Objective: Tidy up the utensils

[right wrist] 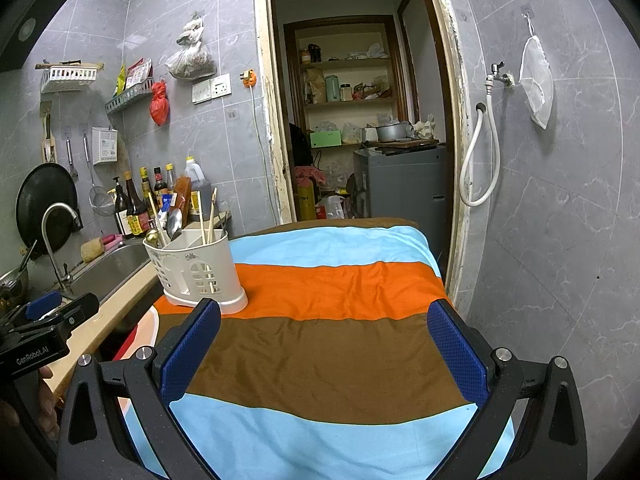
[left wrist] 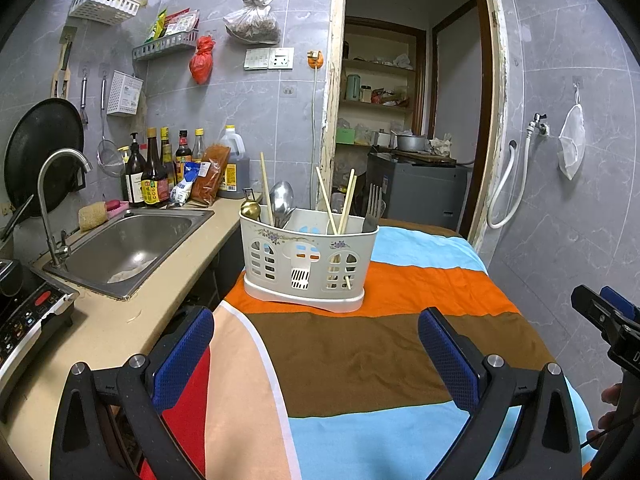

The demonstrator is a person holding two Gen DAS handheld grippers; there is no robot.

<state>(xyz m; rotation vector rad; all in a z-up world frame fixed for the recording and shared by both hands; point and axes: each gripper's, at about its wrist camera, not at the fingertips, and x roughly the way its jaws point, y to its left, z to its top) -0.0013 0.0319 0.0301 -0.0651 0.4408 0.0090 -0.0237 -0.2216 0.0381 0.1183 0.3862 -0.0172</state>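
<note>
One caddy holds three chopsticks, two spoons, one fork.

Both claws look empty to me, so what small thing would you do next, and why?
Probably move the left gripper forward toward the utensil holder. Both grippers are open and hold nothing, and the stray chopstick stands with the spoons, apart from the other chopsticks.

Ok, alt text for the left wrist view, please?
A white utensil caddy holding chopsticks, spoons and a fork stands on a striped cloth, ahead of the open, empty left tongs. A steel sink lies left.
</note>
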